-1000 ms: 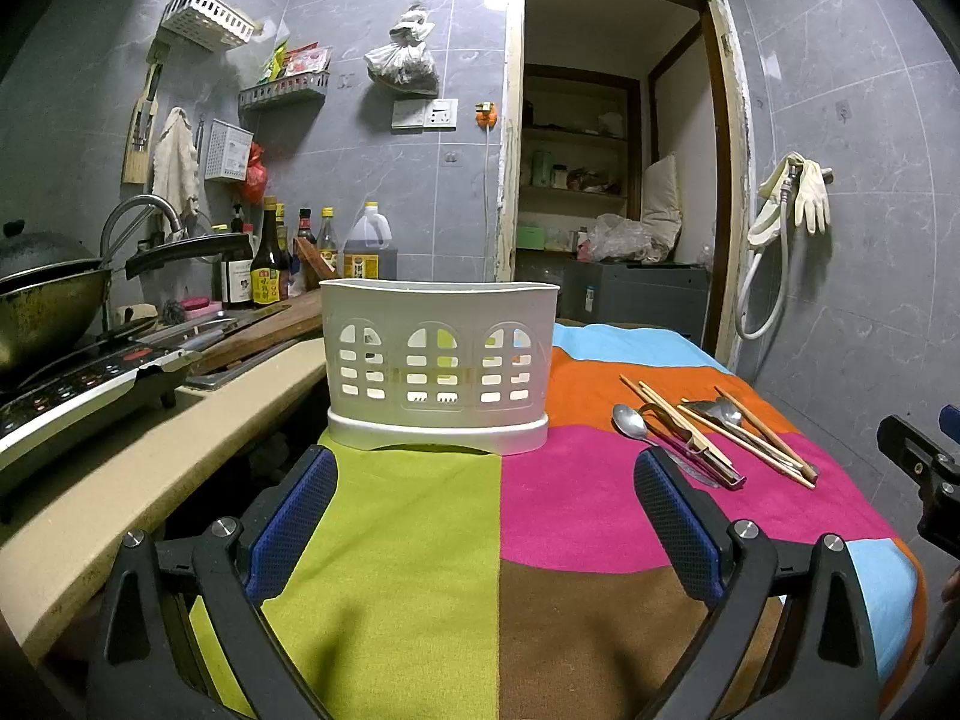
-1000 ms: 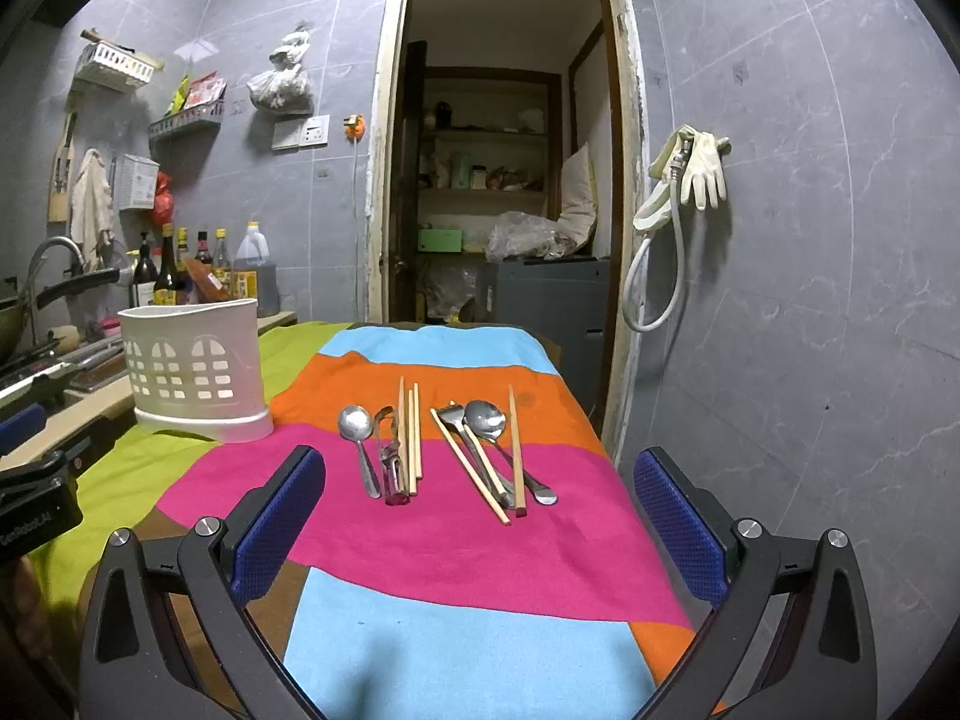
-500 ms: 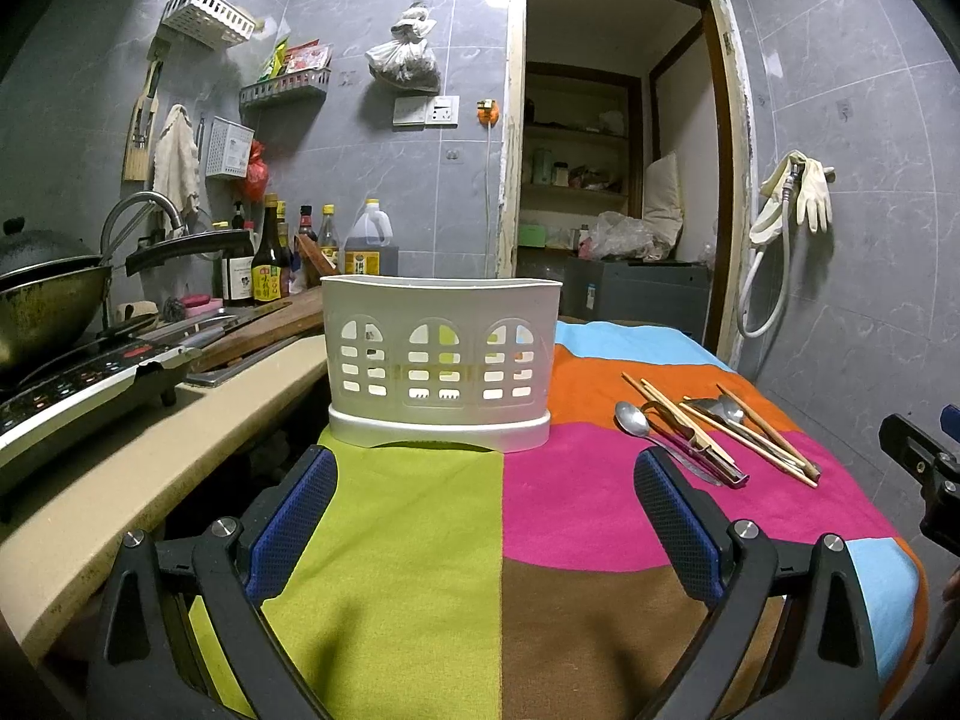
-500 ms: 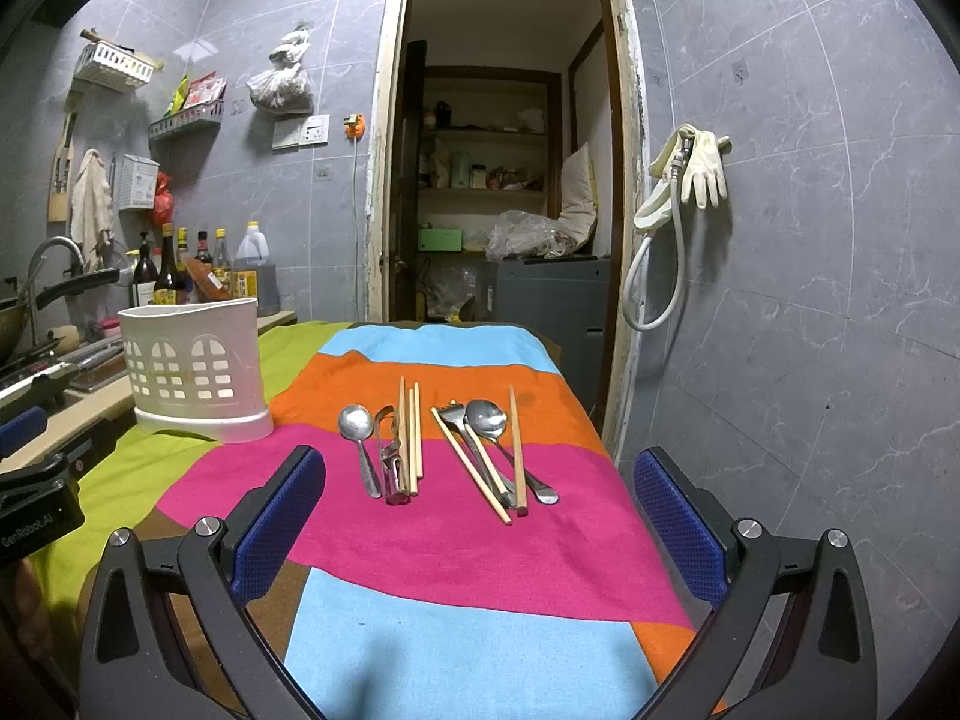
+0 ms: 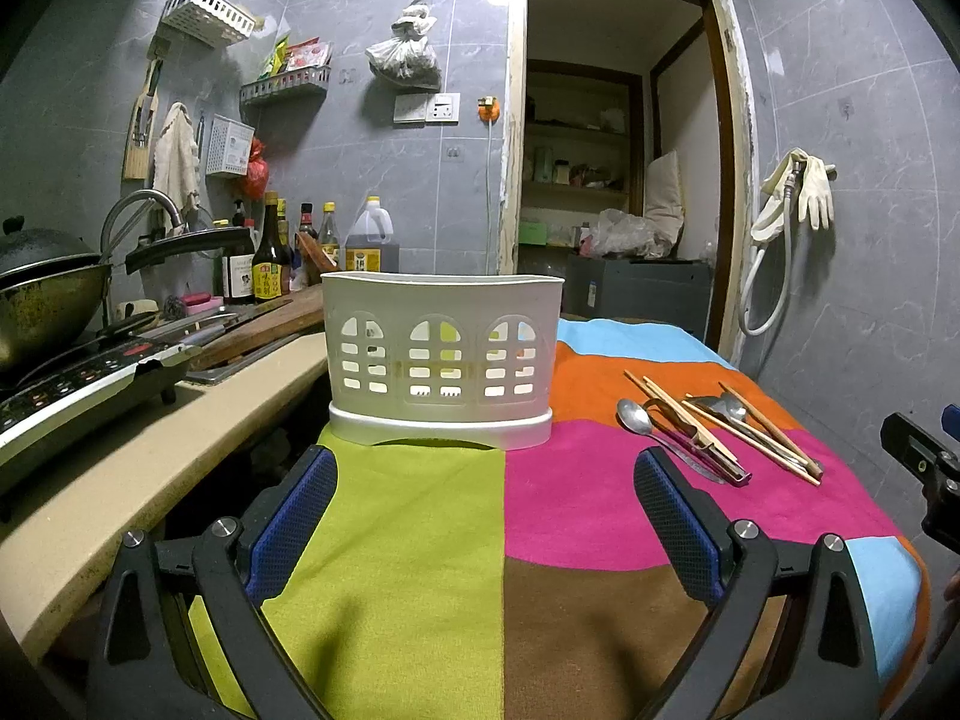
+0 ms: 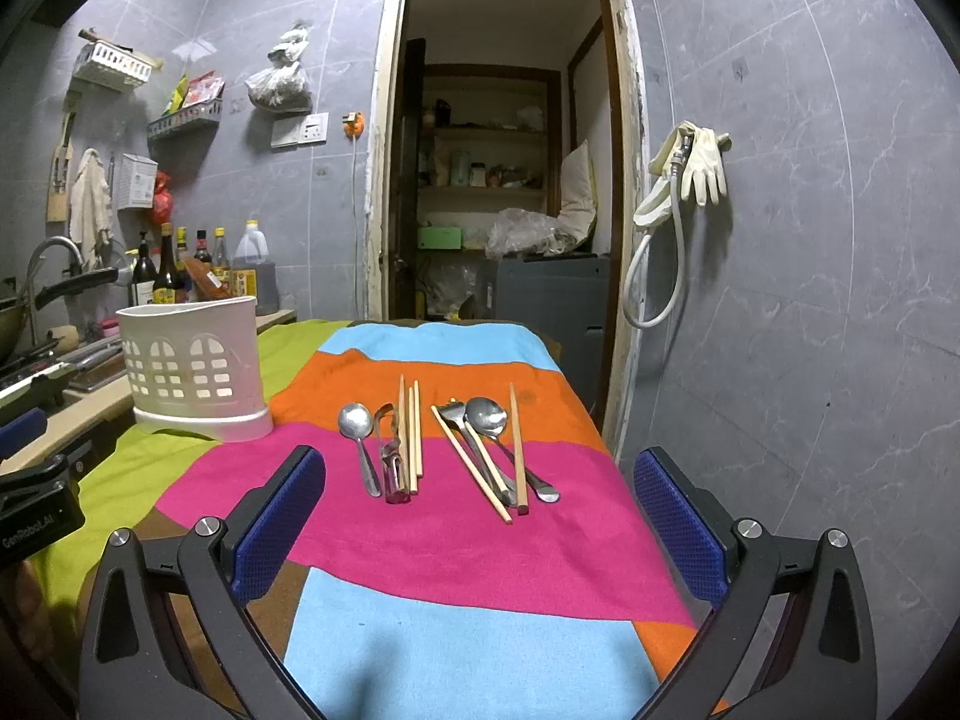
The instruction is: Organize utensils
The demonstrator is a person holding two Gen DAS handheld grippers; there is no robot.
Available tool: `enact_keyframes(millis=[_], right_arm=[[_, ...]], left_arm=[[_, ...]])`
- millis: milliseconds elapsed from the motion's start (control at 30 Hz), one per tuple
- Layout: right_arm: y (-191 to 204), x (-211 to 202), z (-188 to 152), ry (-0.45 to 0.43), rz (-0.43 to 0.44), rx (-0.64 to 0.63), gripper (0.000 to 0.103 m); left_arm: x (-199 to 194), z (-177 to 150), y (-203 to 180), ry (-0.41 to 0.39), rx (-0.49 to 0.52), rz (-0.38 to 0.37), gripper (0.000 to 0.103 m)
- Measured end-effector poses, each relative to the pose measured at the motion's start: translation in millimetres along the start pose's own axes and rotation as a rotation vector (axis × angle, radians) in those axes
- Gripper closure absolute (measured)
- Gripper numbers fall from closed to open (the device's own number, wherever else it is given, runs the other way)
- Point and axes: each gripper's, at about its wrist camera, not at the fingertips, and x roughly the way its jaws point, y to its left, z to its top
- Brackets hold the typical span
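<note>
A white slotted utensil holder [image 5: 441,354] stands upright on the striped cloth [image 5: 420,540], straight ahead of my left gripper [image 5: 486,516], which is open and empty. The holder also shows in the right wrist view [image 6: 192,381] at the left. Loose utensils lie on the pink and orange stripes: a spoon [image 6: 359,438], a peeler [image 6: 391,462], chopsticks [image 6: 411,432], a fork [image 6: 474,450], a second spoon [image 6: 498,432] and more chopsticks [image 6: 517,450]. My right gripper [image 6: 480,516] is open and empty, short of them. The utensils show at the right in the left wrist view [image 5: 714,426].
A kitchen counter [image 5: 150,456] runs along the left with an induction hob [image 5: 72,384], a wok [image 5: 42,300], a cutting board and sauce bottles [image 5: 270,264]. An open doorway [image 6: 498,180] is behind the table. The grey tiled wall [image 6: 810,300] is close on the right.
The left gripper has drifted very slightly, so the holder sits a touch higher in its view. Nothing on the table has moved. Both grippers stay open.
</note>
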Motion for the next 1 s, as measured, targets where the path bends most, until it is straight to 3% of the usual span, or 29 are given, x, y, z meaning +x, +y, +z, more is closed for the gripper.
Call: enact_keyframes(millis=[1000], right_arm=[[1,2,-2,0.012,0.005,0.010,0.000]], left_arm=[[11,-10,4,0.015,0.010,0.000,0.006]])
